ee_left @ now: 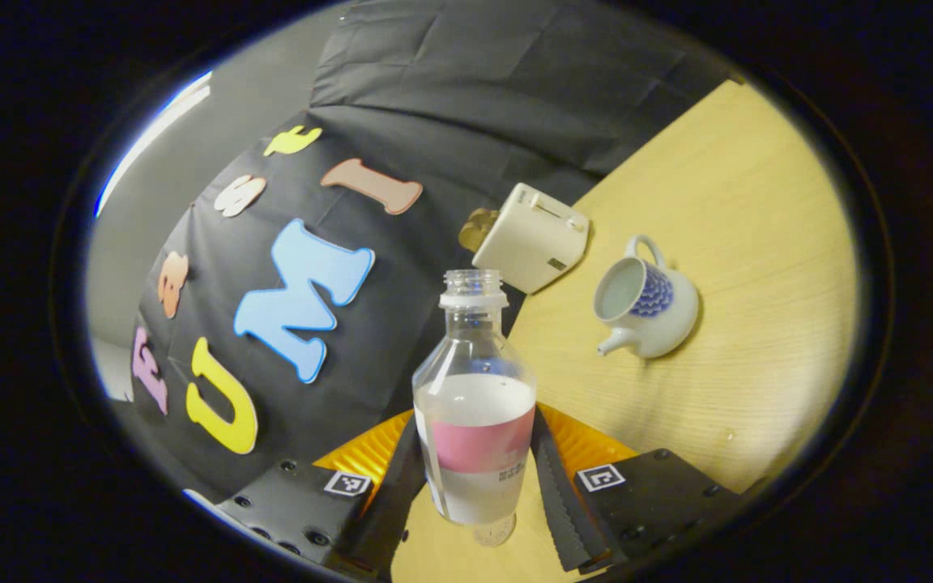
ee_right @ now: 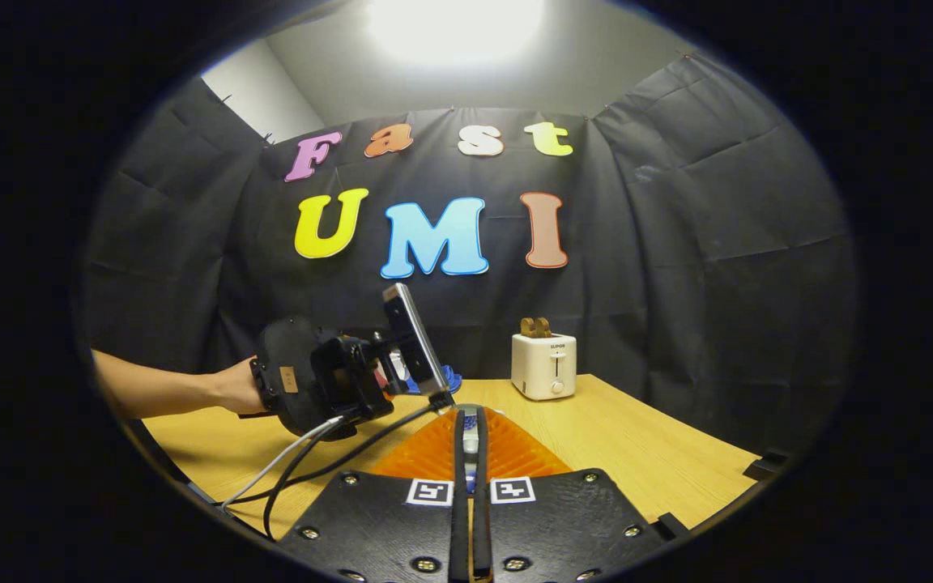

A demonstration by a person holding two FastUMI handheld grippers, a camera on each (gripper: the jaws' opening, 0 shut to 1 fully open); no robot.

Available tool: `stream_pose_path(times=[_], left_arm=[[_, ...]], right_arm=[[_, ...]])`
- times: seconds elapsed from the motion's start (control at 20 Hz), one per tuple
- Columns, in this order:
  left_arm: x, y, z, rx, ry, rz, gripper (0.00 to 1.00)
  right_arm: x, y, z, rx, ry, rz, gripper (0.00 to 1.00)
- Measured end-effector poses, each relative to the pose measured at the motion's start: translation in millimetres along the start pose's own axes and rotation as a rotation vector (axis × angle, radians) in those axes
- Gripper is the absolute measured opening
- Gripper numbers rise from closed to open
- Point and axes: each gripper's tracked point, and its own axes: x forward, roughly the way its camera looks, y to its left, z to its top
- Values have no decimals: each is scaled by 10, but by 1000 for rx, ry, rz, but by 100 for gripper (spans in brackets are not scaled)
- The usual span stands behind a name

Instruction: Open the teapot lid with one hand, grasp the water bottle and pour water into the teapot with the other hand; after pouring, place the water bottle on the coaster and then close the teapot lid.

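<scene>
A pale wooden table [ee_left: 726,243] stood in a booth hung with black cloth. In the left gripper view, going left to right, the left gripper [ee_left: 479,478] had its jaws closed on the water bottle [ee_left: 476,405], both fingers pressing its lower body, cap off, about half full. Just beyond the bottle's neck sat a white toaster [ee_left: 533,236], and to the right of that the teapot [ee_left: 646,301], lid off, its open mouth facing the camera and its spout toward the bottle side. The bottle's long axis ran straight up along the fingers; the teapot lay ahead and to the right of its mouth, well apart, so pouring would likely need a move rightward and a tip of the neck toward that opening. In the right gripper view, the right gripper [ee_right: 470,453] had its jaws nearly together on something small and blue, probably the lid's knob, though I cannot tell.
</scene>
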Motion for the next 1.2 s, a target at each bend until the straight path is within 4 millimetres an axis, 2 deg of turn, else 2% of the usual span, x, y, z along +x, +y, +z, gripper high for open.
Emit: stream_pose_path(times=[0.2, 0.4, 0.5, 0.7, 0.85, 1.0, 1.2], left_arm=[[-142, 184, -252, -184, 27, 39, 84], [-423, 426, -491, -407, 25, 69, 84], [-460, 534, -551, -514, 14, 76, 84], [-453, 763, -752, -719, 11, 99, 84], [-443, 995, -1069, -854, 19, 146, 83], [-353, 1120, -1352, -913, 39, 181, 83], [-265, 1241, -1362, -901, 29, 194, 83]], right_arm=[[144, 139, -31, 21, 16, 47, 2], [332, 276, -129, 38, 42, 89, 2], [419, 359, -186, 55, 53, 116, 3], [582, 462, -356, 99, 102, 146, 2], [639, 490, -401, 98, 112, 151, 2], [670, 502, -395, 90, 105, 152, 2], [721, 531, -432, 87, 113, 161, 2]])
